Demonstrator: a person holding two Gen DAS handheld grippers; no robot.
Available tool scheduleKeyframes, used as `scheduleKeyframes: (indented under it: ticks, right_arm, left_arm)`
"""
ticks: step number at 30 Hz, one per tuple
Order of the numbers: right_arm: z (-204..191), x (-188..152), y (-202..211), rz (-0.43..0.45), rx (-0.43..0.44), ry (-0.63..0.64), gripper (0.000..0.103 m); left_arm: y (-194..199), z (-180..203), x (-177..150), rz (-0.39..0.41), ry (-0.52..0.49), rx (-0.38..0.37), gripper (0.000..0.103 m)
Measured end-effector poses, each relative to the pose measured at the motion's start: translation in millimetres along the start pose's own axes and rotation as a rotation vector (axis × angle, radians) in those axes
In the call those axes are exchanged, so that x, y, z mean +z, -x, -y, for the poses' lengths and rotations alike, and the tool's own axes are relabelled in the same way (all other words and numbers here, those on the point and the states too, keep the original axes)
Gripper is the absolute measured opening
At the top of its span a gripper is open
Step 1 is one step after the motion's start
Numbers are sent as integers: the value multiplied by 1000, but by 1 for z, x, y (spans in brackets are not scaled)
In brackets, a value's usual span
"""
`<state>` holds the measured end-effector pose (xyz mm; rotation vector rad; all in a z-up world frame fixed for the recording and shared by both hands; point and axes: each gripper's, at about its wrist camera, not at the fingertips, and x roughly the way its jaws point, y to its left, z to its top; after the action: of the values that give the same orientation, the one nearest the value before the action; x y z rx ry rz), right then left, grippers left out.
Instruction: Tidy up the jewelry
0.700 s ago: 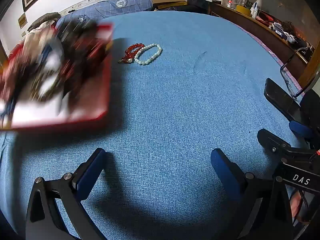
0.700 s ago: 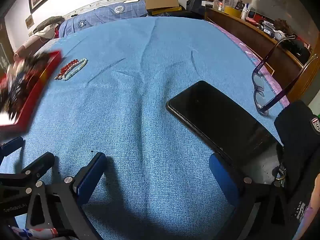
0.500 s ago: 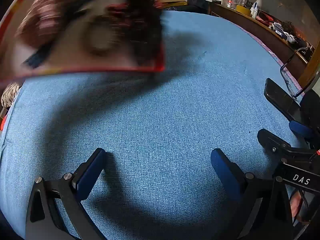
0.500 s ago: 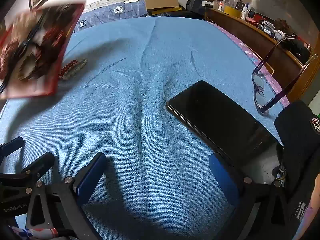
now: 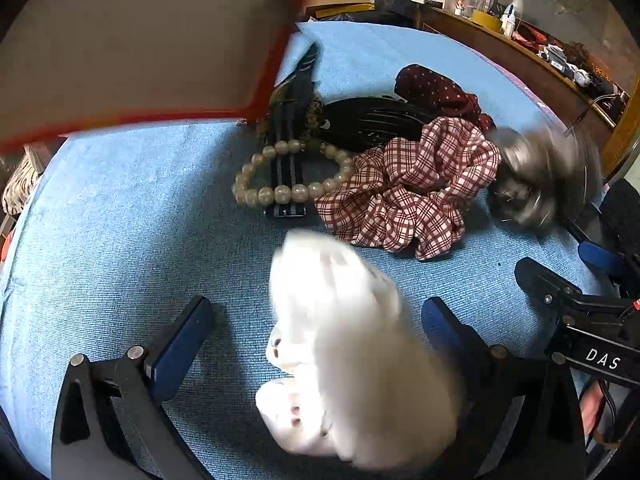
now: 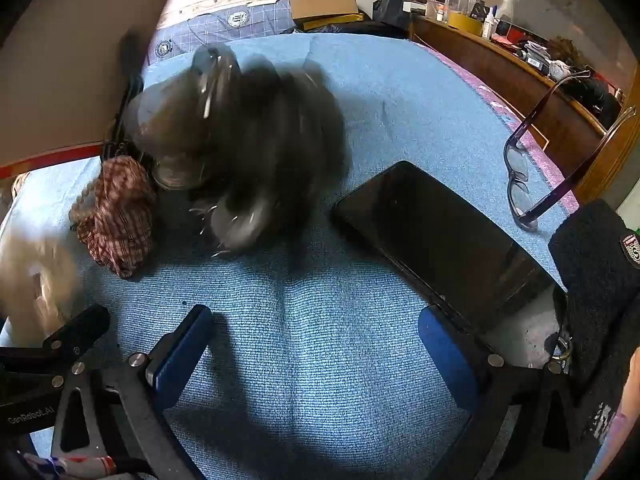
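Note:
A red-edged tray [image 5: 132,40] is tipped upside down over the blue cloth [image 5: 120,216], and accessories lie spilled below it. A pale bead bracelet [image 5: 280,194] lies over a striped strap [image 5: 286,152], beside a red plaid scrunchie [image 5: 416,184], a black hair clip [image 5: 372,122] and a dark red dotted scrunchie [image 5: 436,90]. A blurred white fluffy item [image 5: 344,376] sits between my left gripper's fingers. A blurred dark item [image 6: 240,144] tumbles ahead of my right gripper. My left gripper [image 5: 316,336] and right gripper [image 6: 316,336] are both open and hold nothing.
A black phone [image 6: 436,236] lies just ahead of the right gripper's right finger, with purple-framed glasses [image 6: 520,176] beyond it. A wooden shelf [image 6: 500,60] with bottles runs along the right. A cardboard box [image 6: 324,6] sits at the far end.
The tray rose from the left, swung over the cloth and turned over. Its contents fell onto the cloth in front of both grippers. The grippers stayed still.

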<state>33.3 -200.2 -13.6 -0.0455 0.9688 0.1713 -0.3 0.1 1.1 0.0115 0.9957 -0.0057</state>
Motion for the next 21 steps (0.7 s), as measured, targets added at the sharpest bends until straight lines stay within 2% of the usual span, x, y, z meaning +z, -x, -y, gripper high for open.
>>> scheduleKeyframes:
  ticks: [21]
  right_arm:
    - [0, 0, 0, 0, -1, 0, 103]
  left_arm:
    - [-1, -3, 1, 0, 0, 0, 103]
